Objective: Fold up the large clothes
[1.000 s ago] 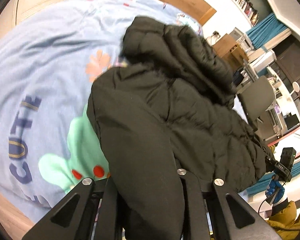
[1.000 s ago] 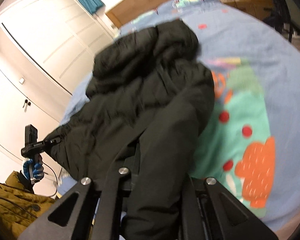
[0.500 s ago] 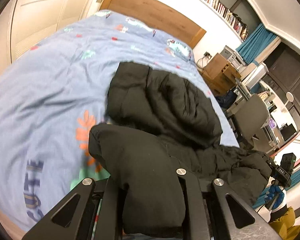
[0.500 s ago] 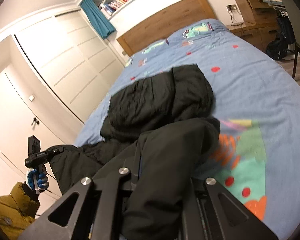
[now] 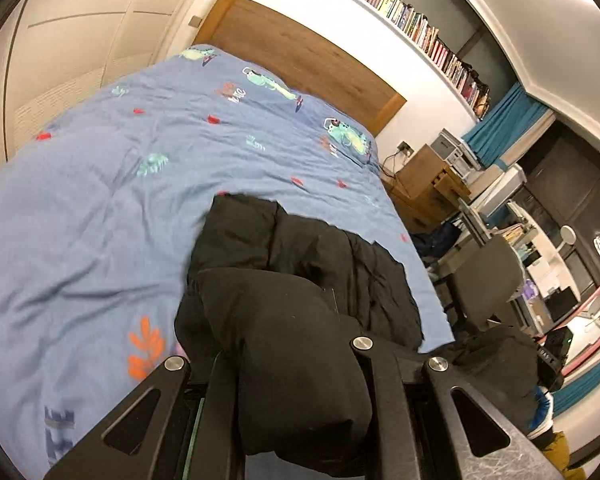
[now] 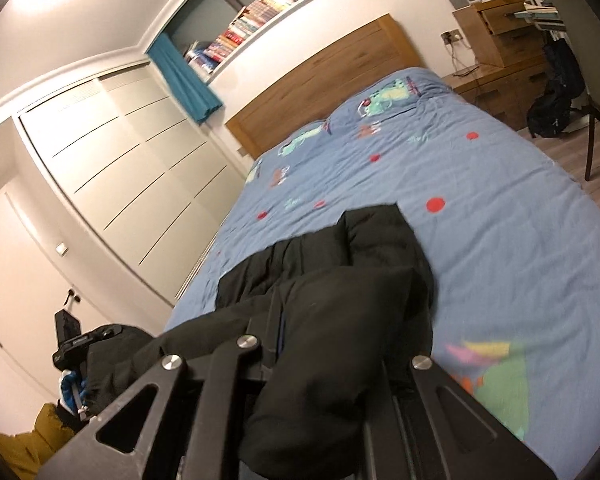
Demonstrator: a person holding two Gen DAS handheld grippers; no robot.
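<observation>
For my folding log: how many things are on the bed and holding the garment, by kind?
Black jacket: 1
Blue duvet cover: 1
Hand-held grippers: 2, left hand-held gripper and right hand-held gripper, each shut on the jacket
Total: 4

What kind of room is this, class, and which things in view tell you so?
A bedroom, most likely: a bed with a wooden headboard, built-in wardrobes beside it, and a bookshelf above.

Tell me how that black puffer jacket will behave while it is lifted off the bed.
The black puffer jacket is probably floppy: it droops over both grippers. Its puffed bulk suggests it is light for its size. Its smooth shell may slip, so the left gripper and right gripper likely need firm bites.
</observation>
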